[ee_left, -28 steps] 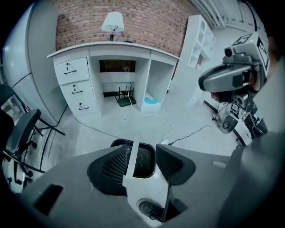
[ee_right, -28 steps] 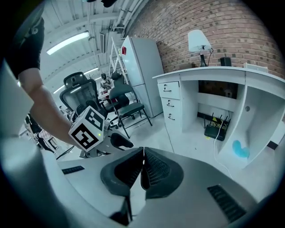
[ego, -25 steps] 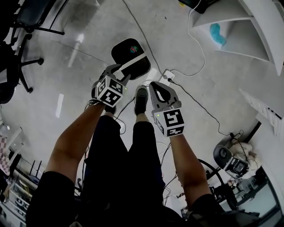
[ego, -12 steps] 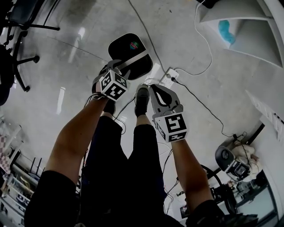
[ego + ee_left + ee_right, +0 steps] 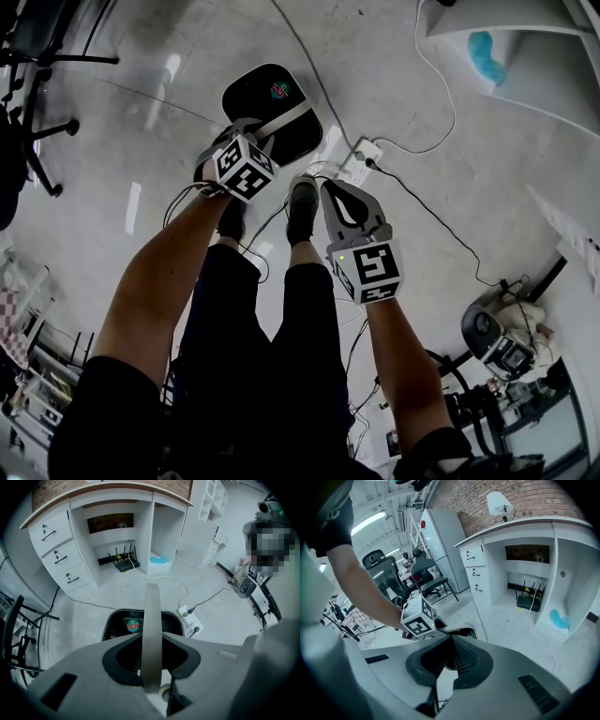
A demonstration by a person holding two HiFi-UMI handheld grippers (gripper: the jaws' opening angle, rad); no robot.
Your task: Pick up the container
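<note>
My left gripper has just been closing on the container's pale handle, pinched between its pads. I should lift straight up, keeping the strap centred so it cannot slip. The black container stands on the floor ahead. A round sticker shows inside; the rest is too dark to tell. My right gripper hangs clenched on nothing.

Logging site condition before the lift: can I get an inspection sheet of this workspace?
Surface: bare concrete floor, glossy patches.
Job's things: black container on the floor, its grey handle raised.
Clutter: blue object under white desk.
Grippers: left gripper jaws have just been closing, now on the handle; right gripper shut, empty.
Cables: power strip beside container, white cable and black cable trailing.
Surroundings: office chair, drawers, router.
</note>
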